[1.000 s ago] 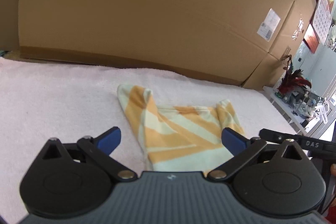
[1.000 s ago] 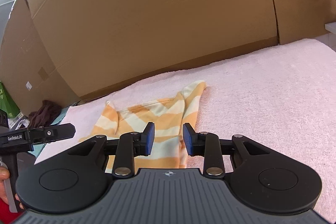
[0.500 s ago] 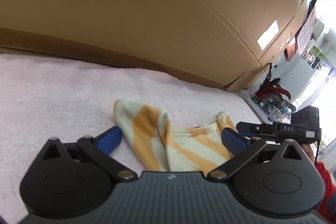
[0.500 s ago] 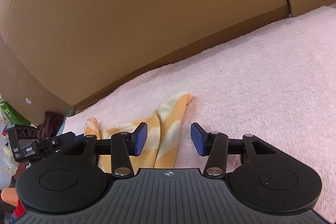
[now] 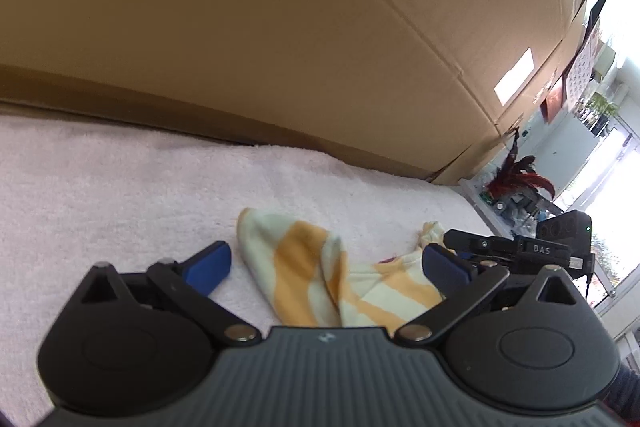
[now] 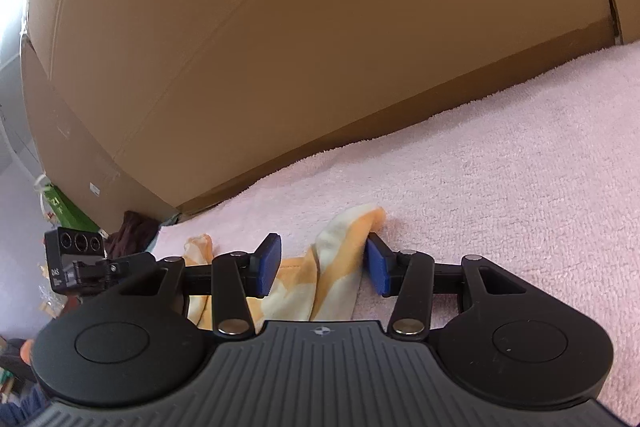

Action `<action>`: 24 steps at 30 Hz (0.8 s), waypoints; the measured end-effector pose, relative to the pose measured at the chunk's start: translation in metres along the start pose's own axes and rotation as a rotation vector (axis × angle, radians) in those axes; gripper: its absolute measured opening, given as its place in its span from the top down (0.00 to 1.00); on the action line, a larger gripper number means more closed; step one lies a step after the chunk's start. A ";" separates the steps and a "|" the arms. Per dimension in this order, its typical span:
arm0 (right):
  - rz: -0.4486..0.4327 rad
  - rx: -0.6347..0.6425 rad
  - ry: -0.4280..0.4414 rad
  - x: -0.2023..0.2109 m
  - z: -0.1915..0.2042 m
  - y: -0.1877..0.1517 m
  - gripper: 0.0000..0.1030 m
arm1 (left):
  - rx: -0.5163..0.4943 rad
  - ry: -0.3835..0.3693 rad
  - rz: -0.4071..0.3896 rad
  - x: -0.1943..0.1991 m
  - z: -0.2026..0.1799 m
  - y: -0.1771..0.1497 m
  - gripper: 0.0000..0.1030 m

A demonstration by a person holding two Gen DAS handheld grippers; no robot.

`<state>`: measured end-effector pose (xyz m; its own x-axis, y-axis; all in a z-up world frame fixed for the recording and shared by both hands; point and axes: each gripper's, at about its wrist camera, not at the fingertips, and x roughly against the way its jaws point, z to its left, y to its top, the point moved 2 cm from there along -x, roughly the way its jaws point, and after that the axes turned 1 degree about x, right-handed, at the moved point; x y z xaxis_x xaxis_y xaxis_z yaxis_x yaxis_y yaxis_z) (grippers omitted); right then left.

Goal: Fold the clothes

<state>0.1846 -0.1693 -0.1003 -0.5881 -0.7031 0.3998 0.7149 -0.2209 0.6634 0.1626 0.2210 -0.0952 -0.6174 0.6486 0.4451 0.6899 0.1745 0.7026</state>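
Lying on pink towel (image 5: 120,187): striped garment (image 5: 304,267); left gripper (image 5: 326,263) fingers spread, right gripper (image 6: 322,263) fingers closing, garment corner between.

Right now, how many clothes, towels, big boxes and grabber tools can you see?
Orange-and-cream striped garment: 1
Pink terry towel under it: 1
Brown cardboard boxes: 2 at least
Black two-finger grippers with blue pads: 2, left gripper and right gripper
Total: 6

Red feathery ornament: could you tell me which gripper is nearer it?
Right. The right gripper, jaws closing around a striped garment corner, sits on the ornament's side; the left gripper straddles the opposite corner.
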 end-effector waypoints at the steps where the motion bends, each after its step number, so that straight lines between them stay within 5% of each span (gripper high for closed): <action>1: -0.001 0.003 -0.009 0.001 0.001 0.000 0.58 | 0.000 0.000 0.001 0.000 0.000 0.000 0.03; 3: 0.000 0.003 -0.026 0.001 0.001 0.000 0.64 | 0.011 -0.008 0.003 0.001 0.002 0.001 0.09; 5: 0.017 -0.006 -0.031 0.001 0.000 0.000 0.89 | 0.035 -0.033 0.014 0.001 0.004 0.001 0.21; 6: 0.027 -0.011 -0.034 0.000 -0.001 -0.001 0.92 | 0.048 -0.040 0.017 0.000 0.006 0.001 0.23; 13: 0.025 0.002 -0.023 0.000 -0.001 -0.001 0.92 | 0.084 -0.059 0.008 0.001 0.011 -0.001 0.40; 18: 0.024 -0.019 0.017 -0.003 -0.002 0.000 0.67 | 0.087 -0.055 0.005 0.000 0.011 -0.001 0.40; 24: 0.016 -0.025 -0.011 -0.004 -0.003 0.001 0.83 | 0.101 -0.056 -0.003 -0.004 0.008 -0.001 0.30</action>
<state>0.1888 -0.1688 -0.1034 -0.5803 -0.6994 0.4172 0.7336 -0.2265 0.6408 0.1677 0.2242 -0.1026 -0.5994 0.6879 0.4093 0.7241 0.2482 0.6435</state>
